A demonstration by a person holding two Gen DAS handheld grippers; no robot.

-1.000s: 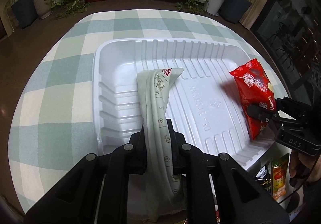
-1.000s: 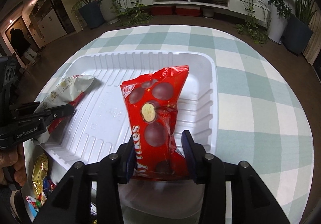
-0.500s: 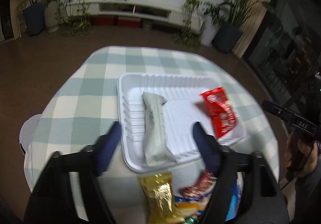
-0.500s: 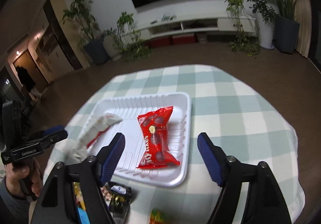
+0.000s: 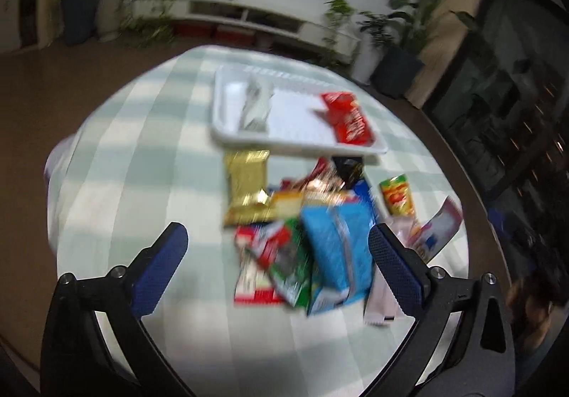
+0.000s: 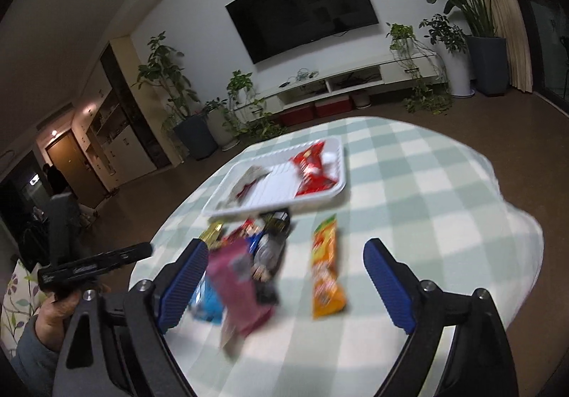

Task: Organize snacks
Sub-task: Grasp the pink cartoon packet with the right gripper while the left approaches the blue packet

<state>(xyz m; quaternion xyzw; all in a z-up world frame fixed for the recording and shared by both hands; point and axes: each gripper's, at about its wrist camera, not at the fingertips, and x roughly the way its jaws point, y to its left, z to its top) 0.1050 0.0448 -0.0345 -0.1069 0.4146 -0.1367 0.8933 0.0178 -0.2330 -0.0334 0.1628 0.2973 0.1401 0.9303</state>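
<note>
A white tray (image 5: 249, 142) (image 6: 338, 157) sits at the far side of the checked tablecloth. In it lie a pale grey-white packet (image 5: 254, 107) (image 6: 249, 176) on the left and a red snack bag (image 5: 346, 117) (image 6: 311, 165) on the right. A heap of loose snacks lies in front of the tray: a gold packet (image 5: 247, 183), a blue packet (image 5: 338, 247), a red and green packet (image 5: 281, 254), an orange packet (image 6: 325, 272) and a maroon packet (image 6: 238, 283). My left gripper (image 5: 277, 247) and my right gripper (image 6: 284, 261) are both open and empty, held above the heap.
The round table's edge (image 6: 515, 219) drops off close on the right. The other gripper's body shows at the left of the right wrist view (image 6: 96, 263). Potted plants (image 6: 458, 41) and a low TV shelf (image 6: 338, 84) stand beyond the table.
Both grippers let go of their packets, which now lie in the tray, opened wide and pulled back and up over the loose snack heap.
</note>
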